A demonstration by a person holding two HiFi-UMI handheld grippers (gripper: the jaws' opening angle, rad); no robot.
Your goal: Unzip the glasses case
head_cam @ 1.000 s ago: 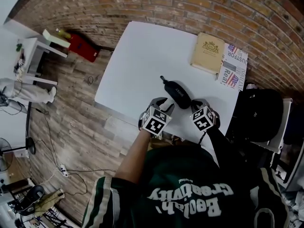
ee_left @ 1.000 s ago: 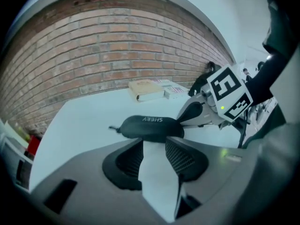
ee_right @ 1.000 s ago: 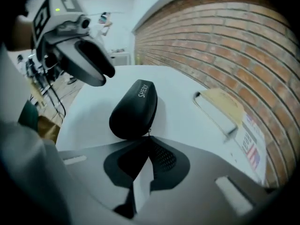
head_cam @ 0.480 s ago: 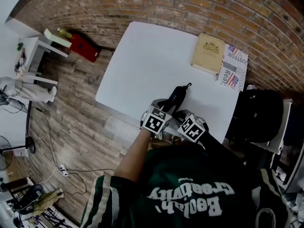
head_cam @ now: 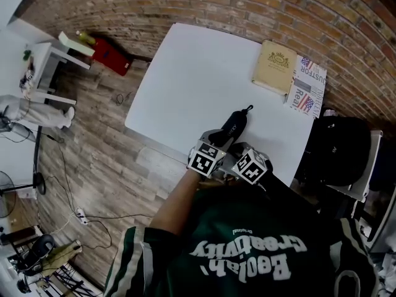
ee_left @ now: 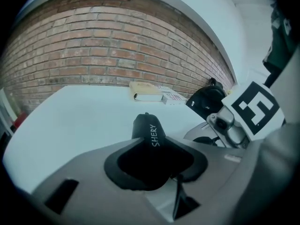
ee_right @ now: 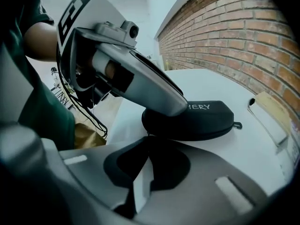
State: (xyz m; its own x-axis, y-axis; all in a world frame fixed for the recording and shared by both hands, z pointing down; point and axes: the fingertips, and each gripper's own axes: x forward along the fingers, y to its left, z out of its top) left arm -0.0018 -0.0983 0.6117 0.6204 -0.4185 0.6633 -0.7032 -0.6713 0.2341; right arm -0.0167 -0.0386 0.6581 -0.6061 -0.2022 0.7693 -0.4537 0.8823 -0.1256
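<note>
left gripper point(head_cam: 218, 140): jaws just closing, clamped on case point(head_cam: 234, 127) near end | right gripper point(ee_right: 148, 143): clenched, empty, just right of that end | case: by table point(head_cam: 185, 73) near edge, long axis running toward far right corner, pull point(head_cam: 247, 109) farthest | book point(head_cam: 275, 67): far right corner | room: wood floor point(head_cam: 93, 141), brick wall point(head_cam: 247, 5)

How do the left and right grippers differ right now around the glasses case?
The left gripper has jaws apart that have just been closing on the near end of the glasses case; the right gripper has jaws pressed together. The left holds the case; whether the right pinches anything is unclear. Both angle down at that same end.
</note>
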